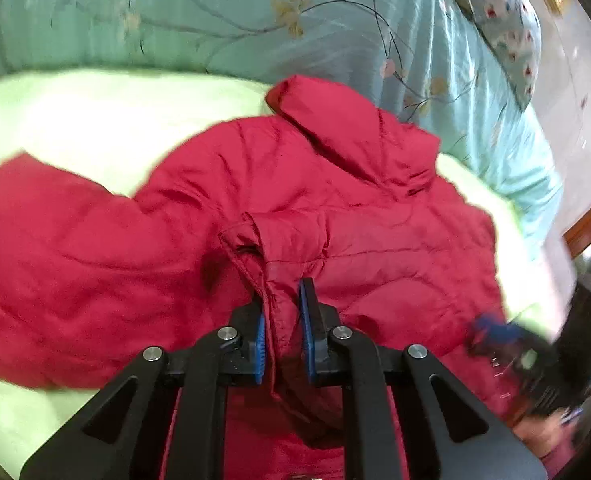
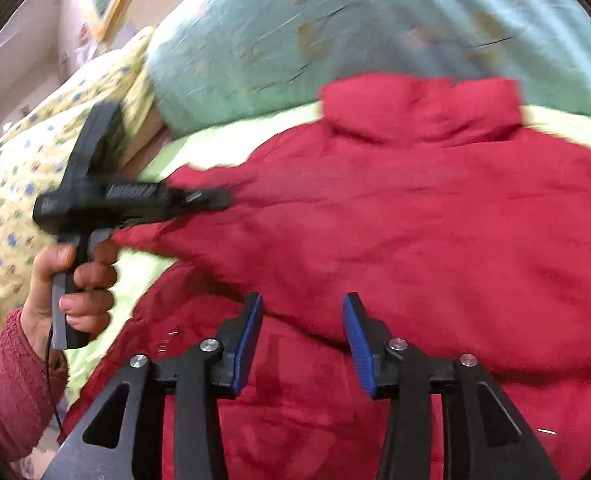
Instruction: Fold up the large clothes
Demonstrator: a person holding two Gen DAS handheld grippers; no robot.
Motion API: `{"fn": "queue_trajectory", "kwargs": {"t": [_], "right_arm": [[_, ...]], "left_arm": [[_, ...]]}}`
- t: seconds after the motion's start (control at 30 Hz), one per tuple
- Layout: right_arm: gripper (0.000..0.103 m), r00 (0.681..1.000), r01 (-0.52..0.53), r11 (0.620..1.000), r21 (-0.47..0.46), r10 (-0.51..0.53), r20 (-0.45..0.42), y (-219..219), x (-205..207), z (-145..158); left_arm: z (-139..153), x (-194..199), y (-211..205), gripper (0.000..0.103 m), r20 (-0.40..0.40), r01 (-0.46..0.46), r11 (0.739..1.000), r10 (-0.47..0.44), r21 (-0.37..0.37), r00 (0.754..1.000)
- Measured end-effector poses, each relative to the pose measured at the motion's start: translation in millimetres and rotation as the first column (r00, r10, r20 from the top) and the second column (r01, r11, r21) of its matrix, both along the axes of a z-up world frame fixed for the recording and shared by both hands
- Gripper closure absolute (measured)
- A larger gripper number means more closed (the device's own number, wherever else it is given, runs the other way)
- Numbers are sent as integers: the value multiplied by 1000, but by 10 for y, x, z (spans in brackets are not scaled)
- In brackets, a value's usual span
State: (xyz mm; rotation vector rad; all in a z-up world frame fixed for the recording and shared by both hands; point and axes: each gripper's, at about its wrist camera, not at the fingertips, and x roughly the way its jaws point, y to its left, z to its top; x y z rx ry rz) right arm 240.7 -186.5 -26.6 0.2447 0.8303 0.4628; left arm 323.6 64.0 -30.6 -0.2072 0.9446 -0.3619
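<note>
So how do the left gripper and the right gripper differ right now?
The left gripper is shut on a fold of the red jacket; the right gripper is open, with nothing between its fingers. The left one pinches the cloth, while the right one hovers over it. Both have black arms with blue pads.

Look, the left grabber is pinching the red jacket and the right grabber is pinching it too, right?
Not quite. The left gripper does pinch the red jacket, but the right gripper is open, holding nothing, above the jacket. The right wrist view shows it.
</note>
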Motion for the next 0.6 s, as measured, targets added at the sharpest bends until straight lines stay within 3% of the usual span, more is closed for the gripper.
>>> {"fn": "queue_trajectory", "kwargs": {"t": [0.17, 0.27, 0.37, 0.47, 0.6], "right_arm": [[55, 969, 244, 966, -85, -246, -16, -661, 183, 1], [55, 952, 288, 948, -134, -298, -64, -872, 386, -147], [56, 944, 285, 947, -150, -304, -126, -953, 507, -372], [55, 945, 279, 946, -162, -301, -129, -914, 518, -482], [51, 943, 292, 940, -174, -314, -112, -851, 521, -518]], "left_arm": [[-95, -94, -78, 89, 43, -2, 995, -2, 101, 999], [-80, -122, -45, 79, 57, -38, 992, 31, 117, 998], [97, -225, 63, 76, 109, -115, 984, 100, 133, 989], [331, -408, 180, 76, 168, -151, 986, 139, 65, 976], [437, -567, 58, 76, 166, -53, 997, 61, -48, 984]]}}
